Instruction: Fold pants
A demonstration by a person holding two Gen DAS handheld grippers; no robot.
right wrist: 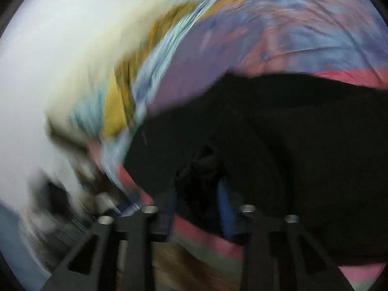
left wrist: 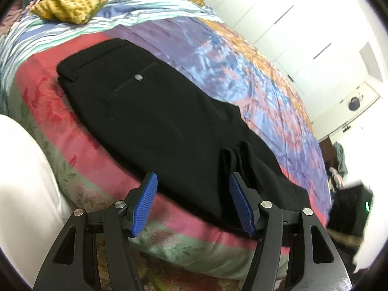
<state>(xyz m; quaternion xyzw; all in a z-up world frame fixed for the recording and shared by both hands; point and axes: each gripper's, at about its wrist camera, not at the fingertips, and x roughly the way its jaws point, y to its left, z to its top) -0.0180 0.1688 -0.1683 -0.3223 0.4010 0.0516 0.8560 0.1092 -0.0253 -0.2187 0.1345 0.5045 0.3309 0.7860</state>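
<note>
Left wrist view is showing black pants point(left wrist: 155, 111) lying flat on a bed point(left wrist: 254, 72) covered with a patchwork bedspread of red, purple, blue and orange. The pants are running lengthwise from the far left of that view, where the waistband and a buttoned back pocket point(left wrist: 138, 77) are sitting, toward the near right, where the leg portion is reaching the bed's edge. The long axis is lying diagonally across the picture, with the waist end pointing away from the camera. A yellow patterned cloth point(left wrist: 75, 2) is resting at the far end of the bed, well apart from the pants.

The left hand-held gripper point(left wrist: 192, 202) is hovering at the near edge of the pants with its blue pads point(left wrist: 145, 206) spread wide apart and nothing between them.

Right wrist view is heavily blurred. The right hand-held gripper point(right wrist: 197, 208) is sitting against a bunched dark fold of the pants point(right wrist: 278, 145), with fabric lying between its blue pads point(right wrist: 225, 215); whether it is clamping the cloth, I cannot tell.
</note>
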